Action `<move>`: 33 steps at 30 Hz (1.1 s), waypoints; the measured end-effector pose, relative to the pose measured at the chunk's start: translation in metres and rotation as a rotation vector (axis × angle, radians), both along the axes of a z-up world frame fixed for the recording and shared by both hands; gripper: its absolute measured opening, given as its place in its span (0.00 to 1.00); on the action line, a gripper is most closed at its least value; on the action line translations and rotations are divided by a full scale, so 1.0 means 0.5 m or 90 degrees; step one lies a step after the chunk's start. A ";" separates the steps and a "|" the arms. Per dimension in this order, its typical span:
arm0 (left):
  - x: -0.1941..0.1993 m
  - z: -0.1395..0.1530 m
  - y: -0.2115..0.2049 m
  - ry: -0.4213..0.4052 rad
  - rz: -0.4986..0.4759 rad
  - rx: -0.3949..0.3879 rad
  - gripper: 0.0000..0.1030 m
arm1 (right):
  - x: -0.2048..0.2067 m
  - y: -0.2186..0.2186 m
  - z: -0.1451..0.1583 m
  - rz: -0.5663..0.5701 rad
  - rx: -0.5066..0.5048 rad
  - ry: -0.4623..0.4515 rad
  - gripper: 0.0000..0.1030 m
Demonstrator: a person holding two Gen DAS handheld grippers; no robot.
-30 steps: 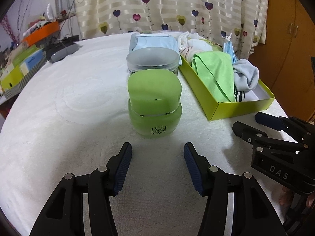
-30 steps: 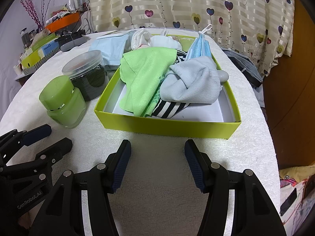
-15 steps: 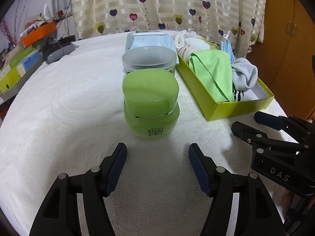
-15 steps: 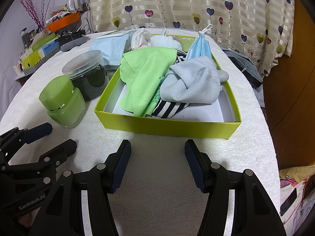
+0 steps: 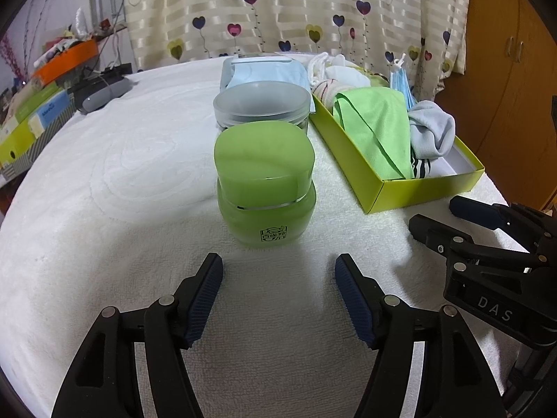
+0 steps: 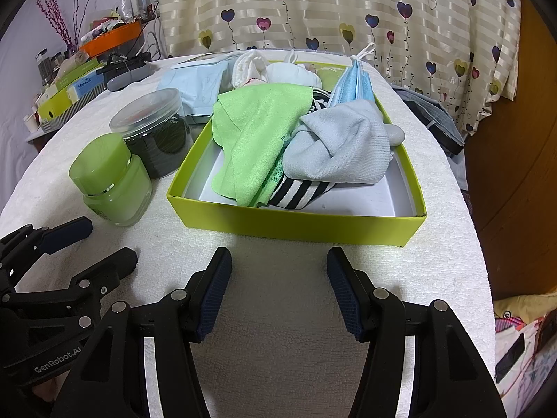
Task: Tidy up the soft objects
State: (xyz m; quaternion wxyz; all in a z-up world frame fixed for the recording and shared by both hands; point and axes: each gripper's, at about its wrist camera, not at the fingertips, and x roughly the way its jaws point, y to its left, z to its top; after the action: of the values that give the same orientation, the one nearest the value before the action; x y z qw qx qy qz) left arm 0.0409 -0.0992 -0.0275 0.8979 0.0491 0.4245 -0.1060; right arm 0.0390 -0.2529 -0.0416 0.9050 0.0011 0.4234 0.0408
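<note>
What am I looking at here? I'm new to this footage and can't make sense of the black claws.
The claws are two hand-held grippers, each with a camera looking along its fingers. One picture is from the left gripper, open and empty, facing a green lidded plastic jar with a clear round lidded jar behind it. The other is from the right gripper, also open and empty, facing a lime-green cardboard box holding a green cloth, a grey sock and blue face masks. Everything sits on a white towel-covered table.
</note>
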 end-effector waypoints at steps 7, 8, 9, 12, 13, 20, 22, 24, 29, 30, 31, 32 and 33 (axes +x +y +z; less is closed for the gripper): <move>0.000 0.000 -0.001 0.000 0.000 0.002 0.66 | 0.000 0.000 0.000 0.000 0.000 0.000 0.56; 0.000 0.000 0.000 0.000 0.000 0.001 0.66 | 0.000 0.000 0.000 0.000 0.000 0.000 0.56; 0.000 0.000 -0.001 0.000 0.000 0.000 0.66 | 0.000 0.000 0.000 0.000 -0.001 0.000 0.56; -0.002 -0.001 -0.003 0.000 0.000 0.001 0.66 | 0.000 0.000 0.000 0.000 0.000 0.000 0.56; -0.001 0.000 -0.002 0.000 0.000 0.002 0.66 | 0.000 0.000 0.000 0.000 -0.001 0.000 0.56; -0.002 -0.001 -0.004 0.000 0.000 0.002 0.67 | 0.000 0.000 0.000 0.000 0.000 0.000 0.56; -0.003 -0.001 -0.005 0.000 0.000 0.003 0.67 | 0.000 0.000 0.000 0.000 0.000 0.000 0.56; -0.002 -0.001 -0.004 0.000 0.000 0.002 0.67 | 0.000 0.000 0.000 0.000 0.000 0.000 0.56; -0.002 -0.001 -0.004 0.000 0.000 0.002 0.67 | 0.000 0.000 0.000 0.000 0.000 0.000 0.56; -0.002 -0.001 -0.004 0.000 -0.001 0.002 0.67 | 0.000 0.000 0.000 0.000 0.000 0.000 0.56; -0.002 -0.001 -0.004 0.000 -0.001 0.002 0.67 | 0.000 0.000 0.000 0.000 0.000 0.000 0.56; -0.002 -0.001 -0.005 0.000 0.000 0.002 0.67 | 0.000 0.000 0.000 0.000 0.000 0.000 0.56; -0.002 -0.001 -0.005 0.000 0.000 0.002 0.67 | 0.000 0.000 0.000 0.000 0.000 0.000 0.56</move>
State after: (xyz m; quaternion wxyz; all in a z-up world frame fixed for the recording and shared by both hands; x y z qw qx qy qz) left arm 0.0397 -0.1017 -0.0280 0.8978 0.0510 0.4246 -0.1054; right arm 0.0388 -0.2530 -0.0416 0.9051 0.0010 0.4233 0.0408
